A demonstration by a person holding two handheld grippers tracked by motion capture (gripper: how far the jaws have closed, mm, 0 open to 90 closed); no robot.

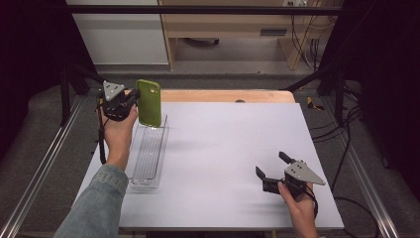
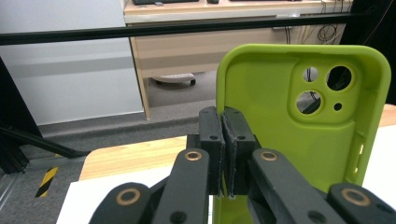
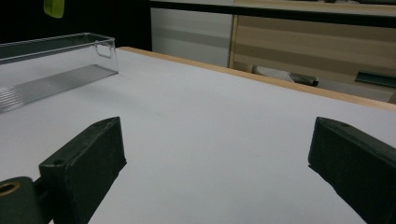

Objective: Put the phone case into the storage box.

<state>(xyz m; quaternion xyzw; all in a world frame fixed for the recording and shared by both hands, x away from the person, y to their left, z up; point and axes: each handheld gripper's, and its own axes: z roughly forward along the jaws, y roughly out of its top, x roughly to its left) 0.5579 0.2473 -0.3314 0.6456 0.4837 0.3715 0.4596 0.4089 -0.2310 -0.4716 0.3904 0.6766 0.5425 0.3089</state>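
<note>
1. High view, nearest first: denim sleeve (image 1: 96,206) entering at the near left, carrying the left gripper (image 1: 132,101) up over the far left of the grey table (image 1: 223,148). Jaws clamped on the edge of a green phone case (image 1: 148,103), held upright, bottom end hanging just above the far end of a clear plastic tray (image 1: 148,158). Likely posed that way for lowering the case into the tray end first.
2. Same view, near right: right gripper (image 1: 270,171) low over the table, jaws spread with nothing between them, well apart from tray and case; seemingly parked out of the way.
3. Left gripper view: black jaws pressed together on the thin side wall of the case (image 2: 299,116), inner face and camera cut-outs turned toward the lens. Narrow pinch on the rim, probably to leave the lower end free.
4. Right gripper view: wide-open jaws at the near edge, bare table between; tray (image 3: 56,70) at far left, empty.
</note>
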